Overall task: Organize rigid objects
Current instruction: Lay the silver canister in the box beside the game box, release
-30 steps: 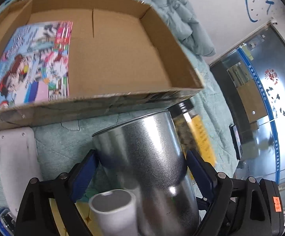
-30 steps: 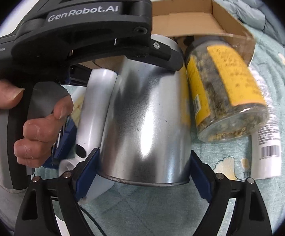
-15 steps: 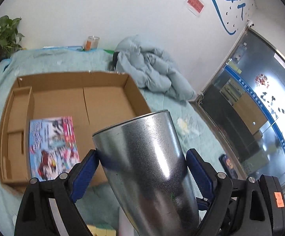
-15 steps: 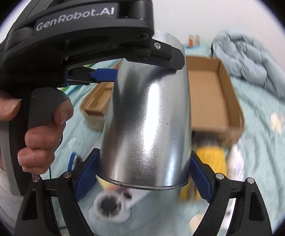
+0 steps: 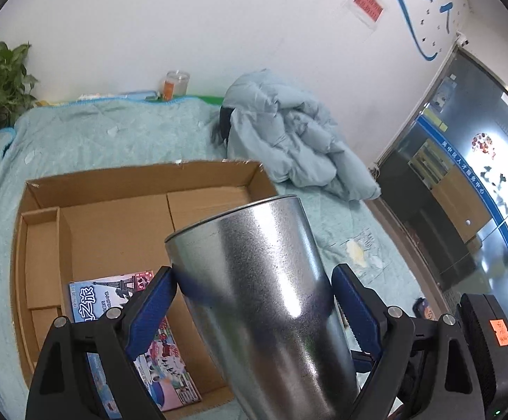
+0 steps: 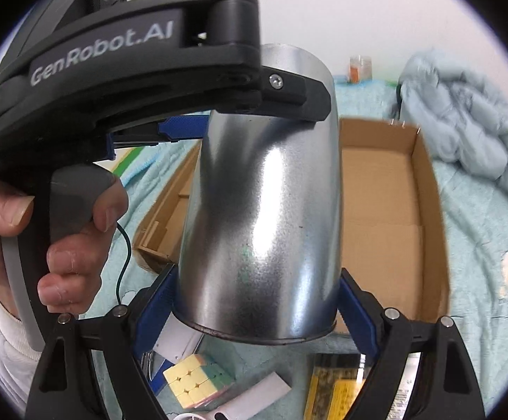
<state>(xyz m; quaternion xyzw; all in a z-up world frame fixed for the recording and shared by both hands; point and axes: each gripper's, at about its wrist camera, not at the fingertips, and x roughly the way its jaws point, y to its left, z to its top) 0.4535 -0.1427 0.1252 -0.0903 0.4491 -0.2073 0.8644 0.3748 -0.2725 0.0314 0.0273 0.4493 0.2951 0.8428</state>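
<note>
Both hand-held grippers raised tin can (image 5: 264, 301) off bed since earlier frame; left hand-held gripper (image 5: 254, 301) and right hand-held gripper (image 6: 257, 301) clamp it. Cardboard box (image 5: 120, 210) at 10 o'clock. Keep squeeze even, lower upright into bare floor beside picture book (image 5: 138, 343).

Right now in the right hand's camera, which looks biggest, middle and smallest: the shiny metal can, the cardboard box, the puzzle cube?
1. Metal can, though it's closest to the camera, so that's unsure.
2. Cardboard box, partly hidden behind it.
3. Puzzle cube, clearly smallest.
</note>
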